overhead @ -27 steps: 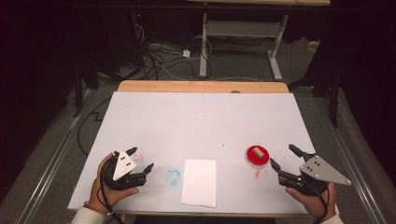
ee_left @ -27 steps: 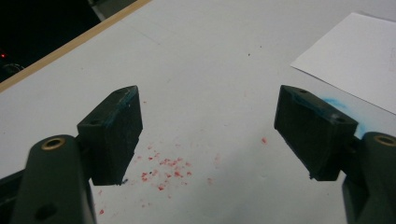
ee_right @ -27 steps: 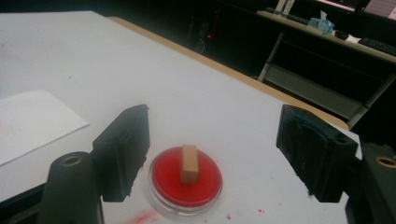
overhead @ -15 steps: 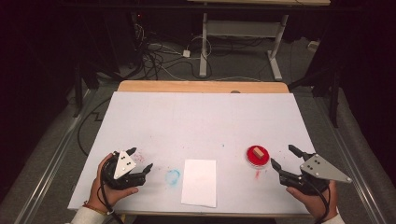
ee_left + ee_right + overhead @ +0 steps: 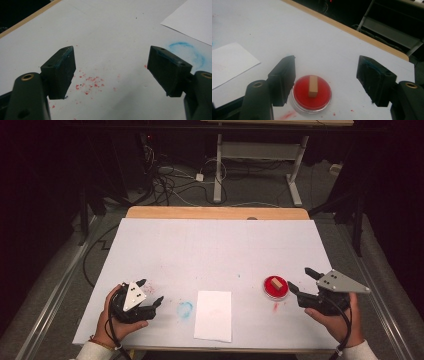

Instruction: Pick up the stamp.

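Note:
A small round red dish [image 5: 276, 287] [image 5: 312, 94] sits on the white table cover, with a short tan wooden block [image 5: 275, 283] [image 5: 313, 86] lying in it. A blank white sheet of paper [image 5: 213, 315] [image 5: 229, 63] lies near the front edge, left of the dish. My right gripper [image 5: 301, 281] [image 5: 325, 76] stands open just right of the dish, jaws wide, with nothing between them. My left gripper [image 5: 149, 292] [image 5: 111, 66] rests open at the front left, empty, over scattered red specks [image 5: 88, 85]. A faint blue ring stain [image 5: 185, 309] [image 5: 190, 51] marks the cover between the left gripper and the paper.
The white cover [image 5: 215, 255] spans most of the wooden table, whose bare edge [image 5: 215, 212] shows at the back. A red smear [image 5: 275, 306] lies in front of the dish. Beyond the table are cables and a desk frame [image 5: 255, 165] on the floor.

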`<state>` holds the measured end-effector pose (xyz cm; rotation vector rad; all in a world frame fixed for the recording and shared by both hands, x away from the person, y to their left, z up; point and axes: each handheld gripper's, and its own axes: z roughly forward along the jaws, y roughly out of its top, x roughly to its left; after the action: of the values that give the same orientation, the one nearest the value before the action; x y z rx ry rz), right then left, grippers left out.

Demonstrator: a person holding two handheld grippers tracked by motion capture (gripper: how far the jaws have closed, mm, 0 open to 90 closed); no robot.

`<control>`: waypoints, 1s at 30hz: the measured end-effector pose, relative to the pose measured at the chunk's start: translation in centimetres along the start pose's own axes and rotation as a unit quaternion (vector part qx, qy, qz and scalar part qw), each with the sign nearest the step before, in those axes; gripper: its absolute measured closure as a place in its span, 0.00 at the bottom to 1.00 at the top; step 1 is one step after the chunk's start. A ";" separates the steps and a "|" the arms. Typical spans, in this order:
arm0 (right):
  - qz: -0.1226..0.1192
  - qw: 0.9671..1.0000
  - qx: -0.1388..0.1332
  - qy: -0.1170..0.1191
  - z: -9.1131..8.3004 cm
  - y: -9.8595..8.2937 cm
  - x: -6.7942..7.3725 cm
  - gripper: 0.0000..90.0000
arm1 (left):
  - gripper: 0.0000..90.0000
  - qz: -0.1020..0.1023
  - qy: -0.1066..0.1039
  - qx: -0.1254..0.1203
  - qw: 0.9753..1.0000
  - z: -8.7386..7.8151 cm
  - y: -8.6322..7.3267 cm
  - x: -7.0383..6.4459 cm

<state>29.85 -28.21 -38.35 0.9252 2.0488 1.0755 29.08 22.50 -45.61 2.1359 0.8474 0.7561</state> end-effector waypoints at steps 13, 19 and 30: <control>0.019 0.989 0.135 0.057 4.2 1.6 -1.0 0.45 | 0.24 0.001 -0.005 0.004 1.000 0.2 0.0 0.0; 0.018 0.980 0.184 0.069 6.4 1.6 -0.7 0.47 | 0.24 0.005 -0.007 0.008 1.000 0.2 -0.1 -0.1; 0.005 0.968 0.234 0.089 9.3 0.9 -0.4 0.69 | 0.23 0.004 -0.007 0.008 1.000 0.2 -0.2 0.0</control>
<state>37.63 -24.35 -41.77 1.0982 2.5109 0.7056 29.22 22.55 -45.91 2.1588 0.8400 0.7396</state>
